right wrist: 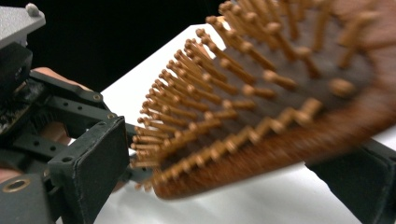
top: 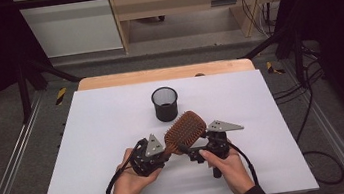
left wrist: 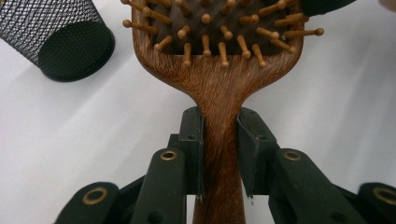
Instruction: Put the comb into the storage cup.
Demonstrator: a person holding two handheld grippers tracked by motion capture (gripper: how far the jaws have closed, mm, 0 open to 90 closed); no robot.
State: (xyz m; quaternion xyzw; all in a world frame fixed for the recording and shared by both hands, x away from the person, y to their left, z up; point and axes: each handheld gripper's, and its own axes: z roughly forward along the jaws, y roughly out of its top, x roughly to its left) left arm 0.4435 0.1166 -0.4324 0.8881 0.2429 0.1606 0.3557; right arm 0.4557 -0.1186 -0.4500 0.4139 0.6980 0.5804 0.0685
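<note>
Hairbrush [left wrist: 219,88] handle clamped in left gripper [left wrist: 220,154], raised.

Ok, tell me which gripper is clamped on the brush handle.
The left gripper: its fingers press both sides of the brush handle. The right gripper instead sits by the bristled head, fingers apart on either side of it.

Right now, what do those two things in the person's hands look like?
Each hand-held gripper is black, built from boxy linked bars with brass-ringed holes and flat square pads. The left hand-held gripper and the right hand-held gripper each carry a grey three-cornered plate on top, and a black cable trails back from each. The person's sleeves are dark.
</note>
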